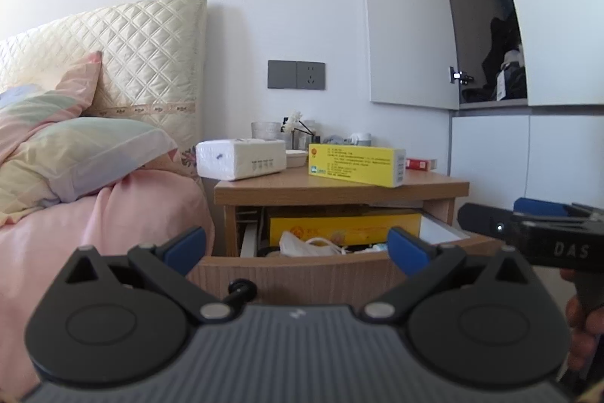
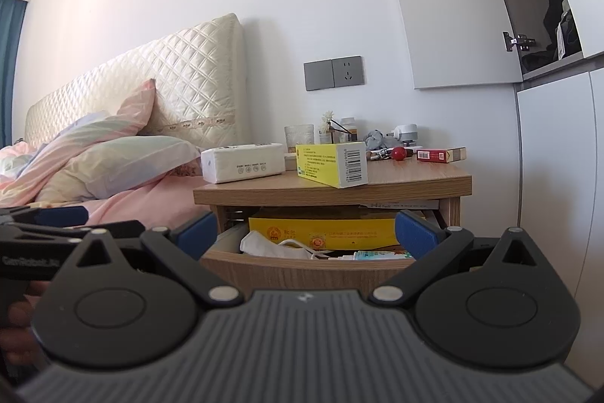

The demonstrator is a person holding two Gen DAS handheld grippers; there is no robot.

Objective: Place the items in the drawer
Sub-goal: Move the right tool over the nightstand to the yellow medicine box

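A wooden nightstand [image 1: 339, 189] [image 2: 415, 182] stands beside the bed with its drawer [image 1: 302, 274] [image 2: 302, 269] pulled open. The drawer holds a yellow box [image 1: 339, 225] [image 2: 321, 229], a white face mask [image 1: 302, 244] [image 2: 271, 244] and a small tube [image 2: 381, 255]. On top lie a yellow carton [image 1: 356, 164] [image 2: 330, 163], a white tissue pack [image 1: 241, 159] [image 2: 243, 161] and a red cigarette pack [image 1: 421, 163] [image 2: 439, 154]. My left gripper [image 1: 298, 250] and right gripper [image 2: 305, 231] are both open and empty, in front of the drawer.
The bed with pink bedding [image 1: 94, 214] and pillows [image 2: 124, 161] lies to the left. Glass, bottles, keys and a red ball [image 2: 398, 152] crowd the nightstand's back. A white wardrobe [image 1: 528, 153] stands to the right, its upper door ajar. The drawer knob [image 1: 241, 287] faces me.
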